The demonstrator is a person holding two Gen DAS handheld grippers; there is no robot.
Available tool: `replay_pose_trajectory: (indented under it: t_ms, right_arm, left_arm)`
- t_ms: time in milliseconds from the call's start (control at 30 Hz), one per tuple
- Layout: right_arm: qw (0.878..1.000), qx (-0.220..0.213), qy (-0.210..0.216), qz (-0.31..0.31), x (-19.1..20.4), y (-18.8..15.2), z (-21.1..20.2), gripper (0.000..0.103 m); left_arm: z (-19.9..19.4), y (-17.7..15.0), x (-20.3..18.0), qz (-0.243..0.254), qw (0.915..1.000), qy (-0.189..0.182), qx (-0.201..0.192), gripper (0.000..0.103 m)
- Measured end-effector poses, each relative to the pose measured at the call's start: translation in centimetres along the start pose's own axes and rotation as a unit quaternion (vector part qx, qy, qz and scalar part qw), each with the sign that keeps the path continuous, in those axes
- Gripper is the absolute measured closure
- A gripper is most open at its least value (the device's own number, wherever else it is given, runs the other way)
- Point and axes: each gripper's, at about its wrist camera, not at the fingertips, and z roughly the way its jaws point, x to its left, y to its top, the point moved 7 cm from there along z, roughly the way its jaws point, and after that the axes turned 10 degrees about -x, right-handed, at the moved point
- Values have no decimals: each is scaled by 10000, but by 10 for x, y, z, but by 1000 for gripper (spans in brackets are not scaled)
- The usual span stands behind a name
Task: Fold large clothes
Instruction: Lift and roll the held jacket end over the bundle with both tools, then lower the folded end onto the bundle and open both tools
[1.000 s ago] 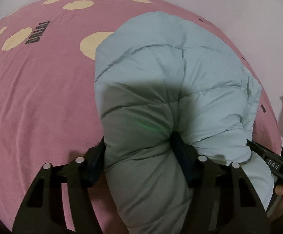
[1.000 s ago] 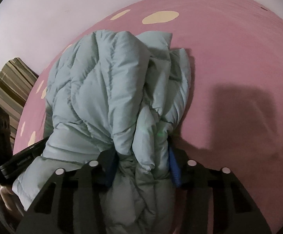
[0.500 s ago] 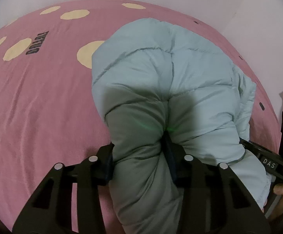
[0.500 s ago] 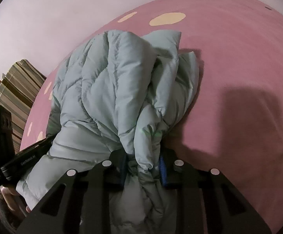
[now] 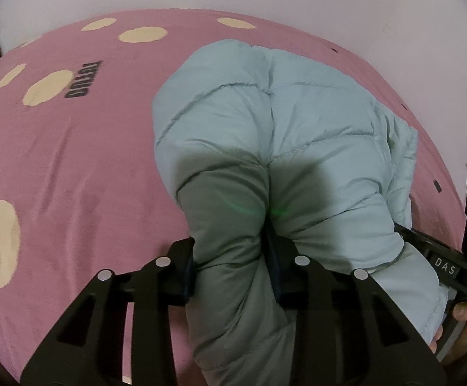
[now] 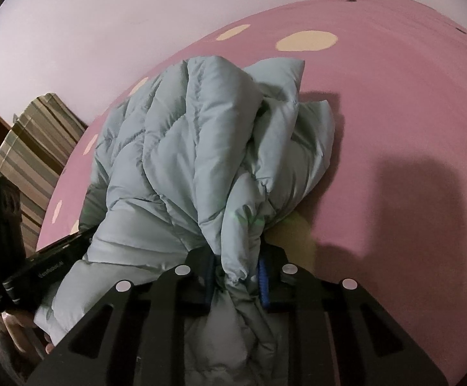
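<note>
While the puffer jacket (image 5: 285, 135) bulges ahead, left gripper (image 5: 230, 257) and right gripper (image 6: 238, 268) pinch it.

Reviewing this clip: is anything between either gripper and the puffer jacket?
Nothing visible. The left gripper and right gripper each have their jaws closed directly on bunched folds of the pale blue puffer jacket, which rests on the pink bedspread.

The left tool (image 5: 230, 267) grips a thick fold of the pale blue jacket (image 5: 285, 135) bunched on the pink spotted bed (image 5: 82, 160).
</note>
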Motion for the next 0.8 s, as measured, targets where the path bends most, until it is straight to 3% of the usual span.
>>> replay_pose_trajectory:
  t_ms: [400,800]
  right_arm:
    - [9983,154,431,-374,35,0,18,84]
    - [9990,341,204,-190,6,-10,14,80]
  left_arm:
    - [-11,22,78,-315,9981,509,-129,71]
    - [0,21,84,-304,9978,584,-123,69]
